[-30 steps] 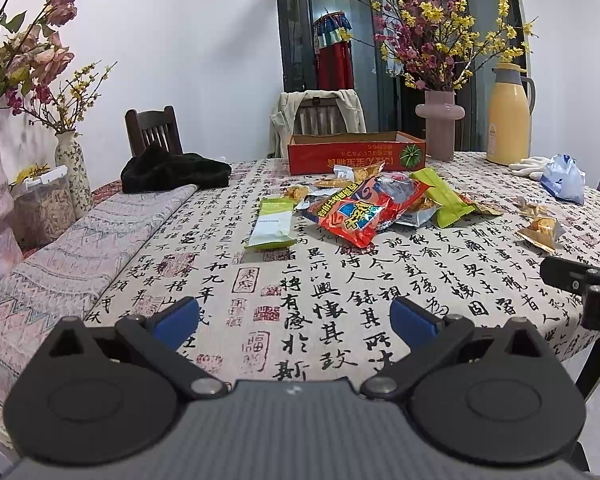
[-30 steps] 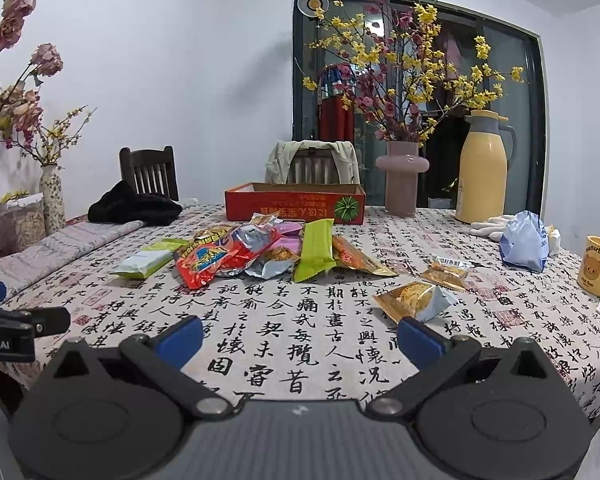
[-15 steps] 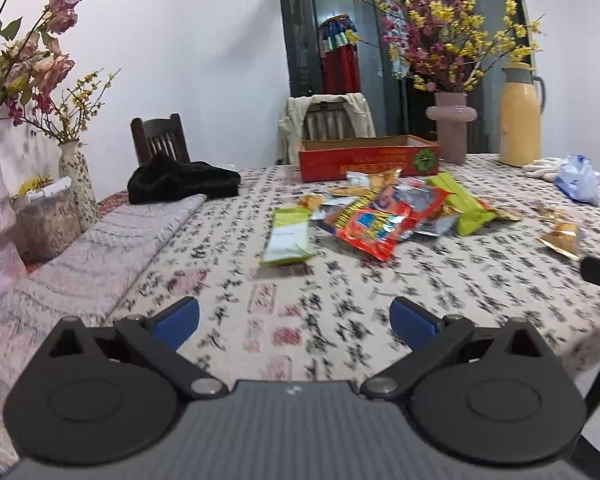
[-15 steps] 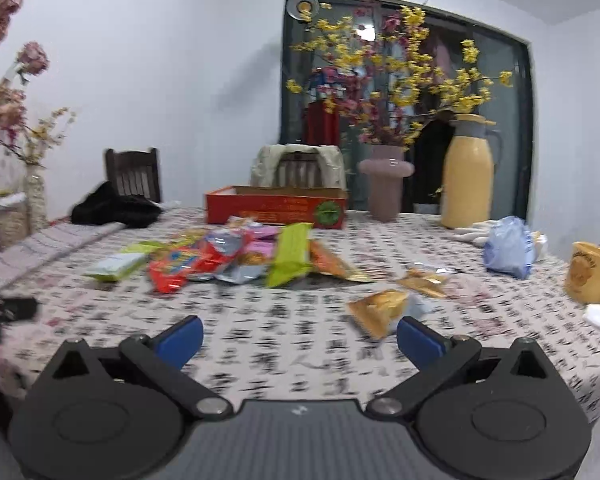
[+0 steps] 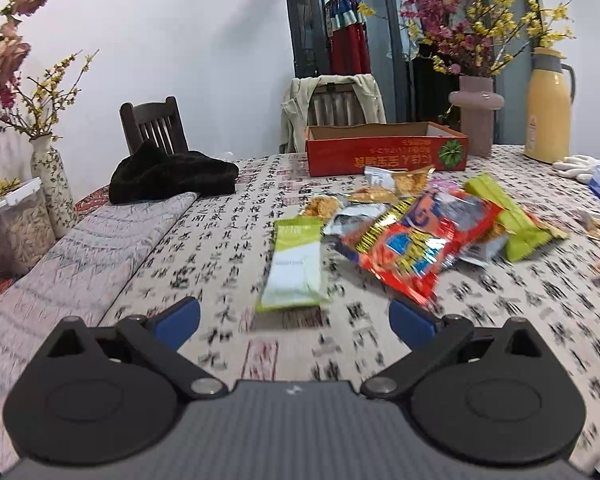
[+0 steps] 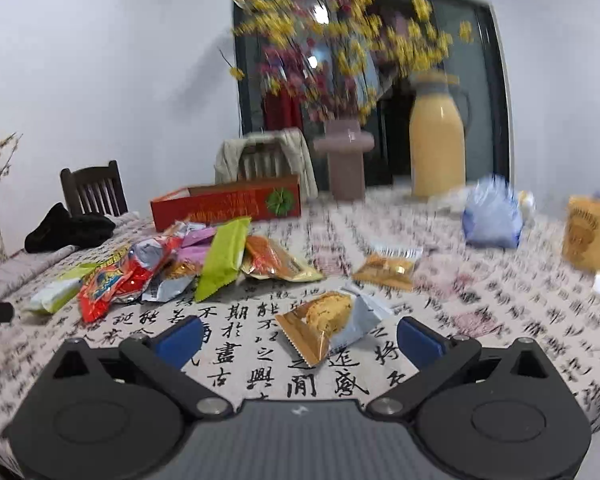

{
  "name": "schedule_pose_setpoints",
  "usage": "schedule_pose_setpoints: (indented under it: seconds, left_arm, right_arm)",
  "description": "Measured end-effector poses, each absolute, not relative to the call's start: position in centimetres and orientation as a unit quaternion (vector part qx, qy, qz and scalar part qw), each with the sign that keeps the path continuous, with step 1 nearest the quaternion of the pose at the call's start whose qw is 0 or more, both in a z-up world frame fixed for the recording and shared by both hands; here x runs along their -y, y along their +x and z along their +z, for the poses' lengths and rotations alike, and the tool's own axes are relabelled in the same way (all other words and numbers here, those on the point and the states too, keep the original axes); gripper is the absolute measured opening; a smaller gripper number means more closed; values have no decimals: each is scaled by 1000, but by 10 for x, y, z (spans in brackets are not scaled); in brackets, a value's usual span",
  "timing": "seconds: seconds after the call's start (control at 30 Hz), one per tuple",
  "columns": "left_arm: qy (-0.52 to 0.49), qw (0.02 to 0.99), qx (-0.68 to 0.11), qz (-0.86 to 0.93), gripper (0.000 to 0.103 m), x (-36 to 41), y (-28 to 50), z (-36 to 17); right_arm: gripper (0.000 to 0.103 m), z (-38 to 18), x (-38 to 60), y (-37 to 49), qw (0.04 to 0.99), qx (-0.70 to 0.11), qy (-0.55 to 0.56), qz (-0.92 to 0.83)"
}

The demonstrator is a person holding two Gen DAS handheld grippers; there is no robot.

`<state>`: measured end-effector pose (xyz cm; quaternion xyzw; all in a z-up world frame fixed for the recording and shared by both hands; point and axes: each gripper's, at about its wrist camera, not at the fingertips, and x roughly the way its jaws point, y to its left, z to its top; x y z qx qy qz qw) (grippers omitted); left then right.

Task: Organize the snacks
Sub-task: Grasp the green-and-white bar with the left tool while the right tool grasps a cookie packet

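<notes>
- Two grippers are in your hands, and both stand wide apart with nothing between the blue pads: your left gripper (image 5: pixel 294 320) and your right gripper (image 6: pixel 300 334).
- Your left gripper hangs low over the calligraphy tablecloth (image 5: pixel 500 320); at its 12 o'clock, just beyond the fingertips, lies the pale green packet (image 5: pixel 296 266), flat and apart from both pads.
- At your left gripper's 1 o'clock sits the red snack bag (image 5: pixel 416 246), resting on top of a heap of smaller wrappers, with the lime green bar (image 5: pixel 508 220) touching the heap's far right side.
- Further off at 12 to 1 o'clock stands the red cardboard box (image 5: pixel 386 154), open at the top; you cannot tell what is inside it.
- Your right gripper hovers over the cookie packet (image 6: pixel 330 326), which lies between the pads at 12 o'clock, touching neither.
- At your right gripper's 1 o'clock lies a second golden cookie packet (image 6: pixel 386 270), near the first but apart from it.
- At its 10 to 11 o'clock you have the snack heap again, and behind it the box.
- At 2 o'clock sits a blue plastic bag (image 6: pixel 492 218), blurred; the yellow thermos (image 6: pixel 438 152) and pink vase (image 6: pixel 344 156) stand behind.
- A black cloth (image 5: pixel 172 176) lies at your left gripper's 10 o'clock.
</notes>
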<state>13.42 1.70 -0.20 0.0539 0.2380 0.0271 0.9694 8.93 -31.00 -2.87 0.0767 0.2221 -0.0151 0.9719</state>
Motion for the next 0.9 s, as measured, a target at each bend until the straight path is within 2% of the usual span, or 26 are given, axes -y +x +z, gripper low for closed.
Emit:
schedule_pose_setpoints:
  seconds: [0.03,0.13,0.3,0.43,0.5,0.57,0.73,0.8,0.83,0.9]
  left_arm:
    - [54,969,-240,26,100,-18,143,-1]
    - [55,966,-250,20,95,-23,164,0]
    - [41,959,-280,14,83,-37,201,-2]
    - [29,954,-299,6,79,-45,230,-5]
    - [24,950,-310,6,76,-48,243,-8]
    - [22,947,-321,5,72,-48,253,-12]
    - [27,941,-337,-11,58,-44,264,-19]
    - [29,940,-341,-17,45,-42,265,-21]
    - [28,939,-342,-19,42,-41,264,-22]
    - [28,939,-341,-16,40,-38,260,-22]
  right_arm:
    - [102,-28,312,97,968,-236,82,-26]
    - [88,-28,317,113,963,-250,90,-36]
    - [87,-26,316,141,956,-273,103,-27]
    - [80,-28,309,169,950,-298,93,-3]
    - [70,-28,305,182,949,-304,81,0]
    - [49,-28,301,194,948,-313,64,4]
    - [47,-29,298,204,948,-313,49,20]
    - [49,-29,298,202,948,-314,45,24]
    - [50,-30,299,201,947,-317,44,25]
    - [54,-31,301,196,947,-318,42,31]
